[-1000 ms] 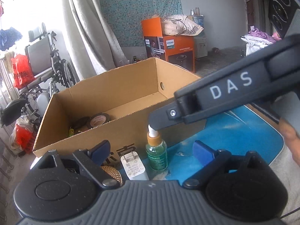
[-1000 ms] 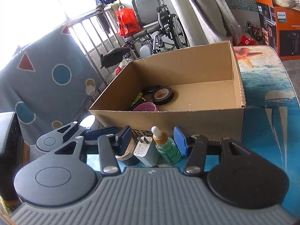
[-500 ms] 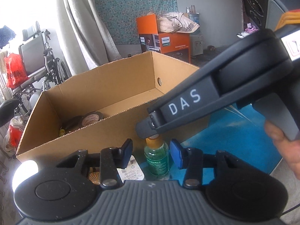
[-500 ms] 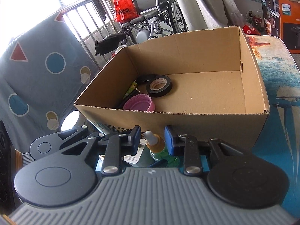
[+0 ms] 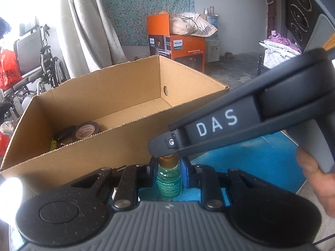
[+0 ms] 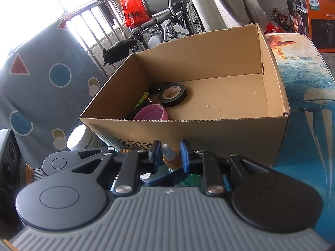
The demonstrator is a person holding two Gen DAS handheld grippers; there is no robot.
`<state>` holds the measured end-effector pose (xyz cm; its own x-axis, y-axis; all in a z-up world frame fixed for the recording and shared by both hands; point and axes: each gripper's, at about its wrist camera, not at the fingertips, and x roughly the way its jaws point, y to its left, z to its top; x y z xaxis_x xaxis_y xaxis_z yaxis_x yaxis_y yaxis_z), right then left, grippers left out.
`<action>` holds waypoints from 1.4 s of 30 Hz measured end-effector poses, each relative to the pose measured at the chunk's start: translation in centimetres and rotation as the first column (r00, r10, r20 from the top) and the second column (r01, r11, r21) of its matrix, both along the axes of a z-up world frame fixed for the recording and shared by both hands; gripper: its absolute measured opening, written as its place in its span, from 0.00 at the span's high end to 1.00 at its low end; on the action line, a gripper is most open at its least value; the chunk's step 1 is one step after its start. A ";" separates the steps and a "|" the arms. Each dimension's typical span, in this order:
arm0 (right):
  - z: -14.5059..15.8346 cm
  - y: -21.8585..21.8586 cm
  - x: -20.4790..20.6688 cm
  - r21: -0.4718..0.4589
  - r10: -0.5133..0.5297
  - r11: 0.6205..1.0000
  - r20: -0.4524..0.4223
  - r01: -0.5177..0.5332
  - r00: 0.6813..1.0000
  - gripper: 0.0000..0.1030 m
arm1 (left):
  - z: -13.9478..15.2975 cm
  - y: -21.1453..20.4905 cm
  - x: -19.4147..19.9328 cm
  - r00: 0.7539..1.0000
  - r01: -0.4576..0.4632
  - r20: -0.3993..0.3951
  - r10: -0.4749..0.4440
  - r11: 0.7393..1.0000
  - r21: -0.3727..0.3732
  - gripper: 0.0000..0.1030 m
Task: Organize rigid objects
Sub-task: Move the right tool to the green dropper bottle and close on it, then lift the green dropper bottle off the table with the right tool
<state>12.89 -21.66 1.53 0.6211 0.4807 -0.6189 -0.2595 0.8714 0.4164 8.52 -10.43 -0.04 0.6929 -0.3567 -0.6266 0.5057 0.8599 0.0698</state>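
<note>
The left gripper [image 5: 167,168] has its blue fingers [image 5: 184,172] pressed on both sides of the small green dropper bottle [image 5: 169,183], so it grasps the body of the bottle just under the amber collar. The bottle stands upright on the blue table [image 5: 251,167], directly in front of the near wall of the cardboard box [image 5: 104,152] and outside it. The right gripper [image 6: 169,153] comes from the other side and is higher: its fingers [image 6: 184,155] stand close on each side of the grey dropper bulb [image 6: 167,149] at the top of the same bottle. In the right wrist view the pads seem to be very near the bulb, but I cannot tell if they really touch it or only surround it. In the left wrist view the dark arm of the right gripper, marked DAS, crosses above the bottle cap and hides it. Inside the box, at its left end, lie a roll of black tape [image 6: 172,95], a pink round lid [image 6: 151,113] and some thin dark and yellow things which are too small to name. Behind the box there are a wheelchair [image 6: 167,10] with a red bag [image 6: 133,10] and an orange Philips carton [image 5: 178,46].
</note>
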 end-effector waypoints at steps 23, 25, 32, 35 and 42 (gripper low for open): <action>-0.3 -4.9 -5.3 0.028 -0.109 0.994 -0.020 0.110 0.994 0.79 | -1.0 -2.3 -2.0 0.991 0.131 0.014 -0.131 0.991 -0.006 0.62; -0.2 -4.9 -5.3 0.023 -0.108 0.994 -0.019 0.108 0.994 0.79 | -1.1 -2.4 -2.0 0.990 0.136 0.020 -0.136 0.991 -0.007 0.61; -0.1 -4.5 -5.3 -0.002 -0.102 0.995 -0.019 0.102 0.995 0.79 | -2.8 -3.2 -1.9 0.989 0.149 0.014 -0.149 0.989 0.025 0.61; -0.1 -4.3 -5.1 -0.014 -0.097 0.995 -0.023 0.097 0.995 0.79 | -3.4 -3.5 -1.3 0.989 0.146 0.001 -0.146 0.989 0.013 0.61; -0.3 -3.8 -4.6 -0.061 -0.073 0.996 -0.038 0.071 0.997 0.75 | -4.1 -3.6 0.0 0.989 0.144 -0.035 -0.145 0.990 -0.006 0.66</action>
<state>8.31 -25.50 1.19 0.6265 0.3971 -0.6707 -0.1794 0.9109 0.3717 8.56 -14.04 -4.09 0.6114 -0.4539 -0.6482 0.6267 0.7778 0.0465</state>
